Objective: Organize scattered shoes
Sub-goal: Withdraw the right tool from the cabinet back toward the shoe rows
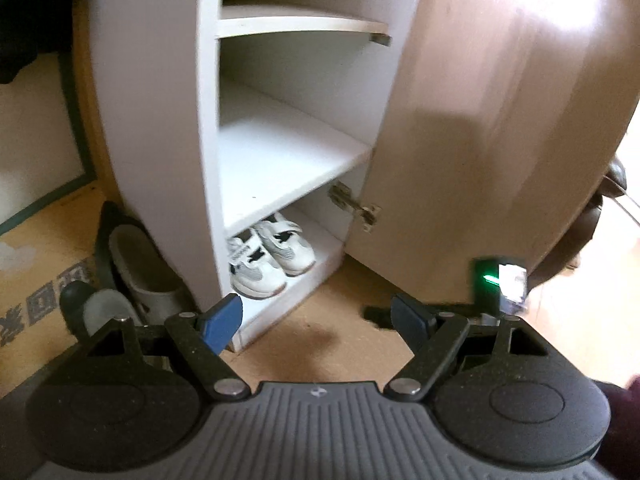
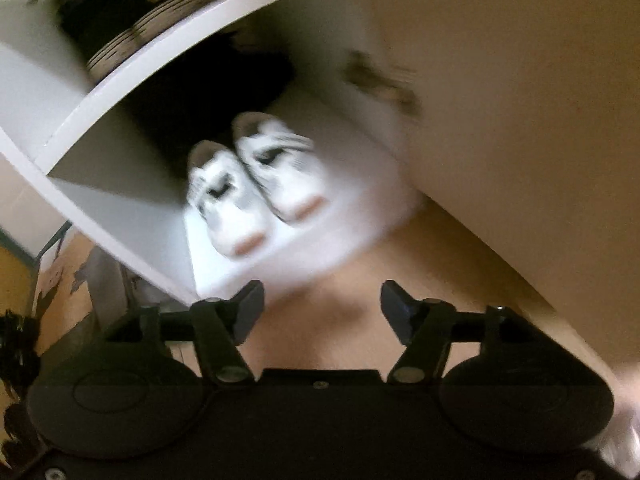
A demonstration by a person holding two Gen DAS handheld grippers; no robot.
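A pair of white sneakers (image 1: 270, 256) sits at the front edge of the cabinet's (image 1: 152, 80) bottom shelf. The left tool (image 1: 316, 320) and right tool (image 2: 322, 308) gape empty. Only the left view shows grey slippers (image 1: 140, 276) outside on the floor; the right alone reveals striped soles (image 2: 148, 28) one shelf up.

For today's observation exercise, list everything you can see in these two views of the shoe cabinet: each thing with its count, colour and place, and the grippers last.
Sneakers: two, white with grey and black trim, side by side on the cabinet's bottom shelf.
Cabinet: one, white, standing on the floor; the shelf above the sneakers is bare.
Cabinet door: one, light brown, swung open on the right.
Hinge: one, metal, low on the door.
Slippers: two, grey, on the floor left of the cabinet.
Floor: tan.
Left gripper: black with blue pads, open, empty.
Right gripper: black with dark pads, open, empty, facing the sneakers.
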